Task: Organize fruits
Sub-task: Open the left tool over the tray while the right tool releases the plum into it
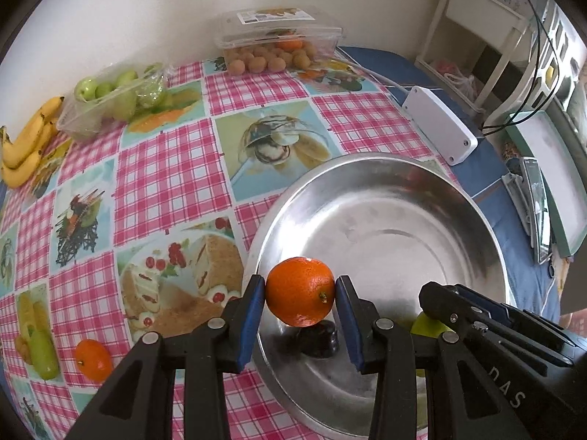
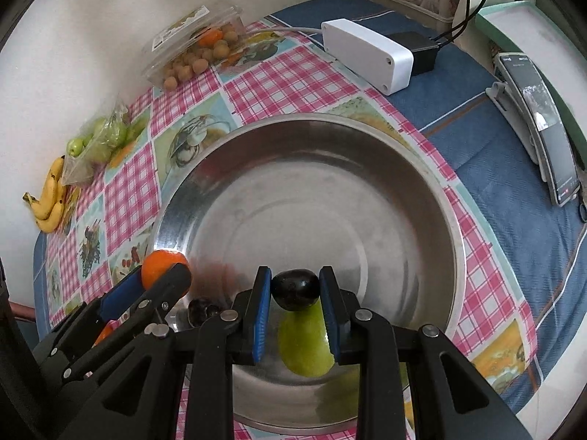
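In the left wrist view my left gripper is shut on an orange, held over the near left rim of a wide steel bowl. Below the orange a dark fruit lies in the bowl. My right gripper is shut on a dark plum-like fruit, low over a green fruit that lies on the bowl's floor. The left gripper with its orange shows at the left of the right wrist view. A second orange sits on the checked cloth.
Along the wall lie bananas, a clear tub of green fruit and a clear box of small brown fruits. A white box with cables and a phone on a stand lie beyond the bowl at the right.
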